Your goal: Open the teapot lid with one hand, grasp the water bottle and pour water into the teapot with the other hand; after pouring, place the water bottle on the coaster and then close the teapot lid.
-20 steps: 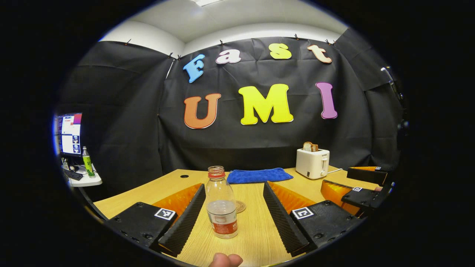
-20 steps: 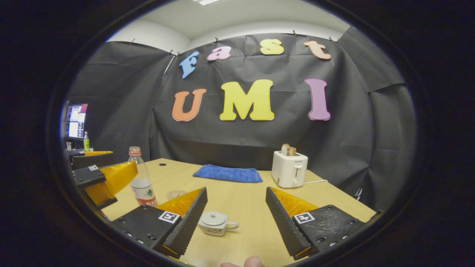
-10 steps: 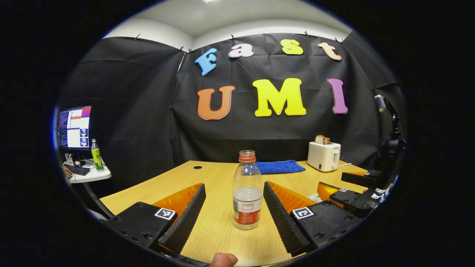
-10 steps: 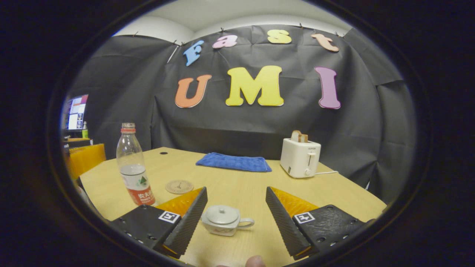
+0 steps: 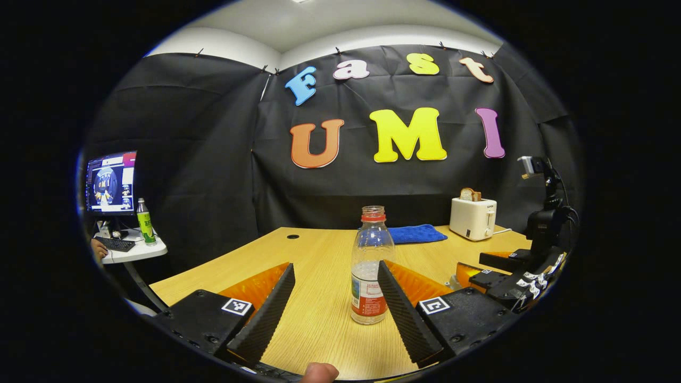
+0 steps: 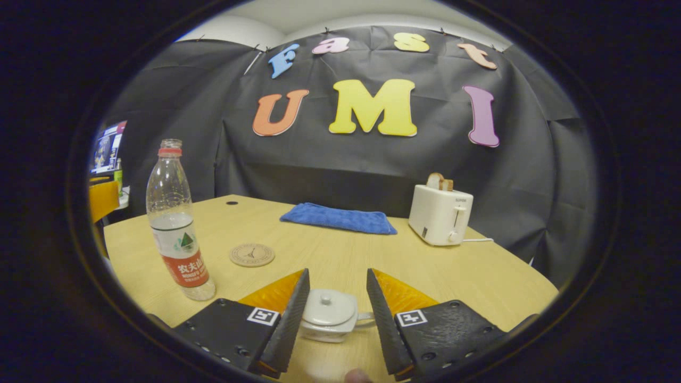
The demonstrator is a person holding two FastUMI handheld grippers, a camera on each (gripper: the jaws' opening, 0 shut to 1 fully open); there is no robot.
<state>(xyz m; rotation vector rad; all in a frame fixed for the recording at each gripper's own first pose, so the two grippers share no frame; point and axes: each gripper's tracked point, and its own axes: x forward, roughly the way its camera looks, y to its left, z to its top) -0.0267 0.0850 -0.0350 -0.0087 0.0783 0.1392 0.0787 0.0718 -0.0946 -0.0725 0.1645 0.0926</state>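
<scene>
The right gripper (image 6: 332, 314), half-closed, frames the teapot lid (image 6: 329, 307); its knob should be centred, contact seemingly unmade. The left gripper (image 5: 335, 308) is held wide beside the water bottle (image 5: 371, 266).

The water bottle (image 6: 178, 223) stands upright on the wooden table (image 6: 468, 276) and serves as the landmark. Just beside it, toward the booth wall, lies a flat coaster (image 6: 252, 255), low enough to pass over. Beyond the coaster a blue towel (image 6: 339, 218) lies flat; a white toaster (image 6: 440, 214) with bread rises well apart from the bottle. Between bottle and toaster the tabletop is bare. Nearer than the bottle, a lidded white teapot (image 6: 328, 314) sits between the right gripper (image 6: 332, 319) fingers, leaving narrow gaps either side.
</scene>
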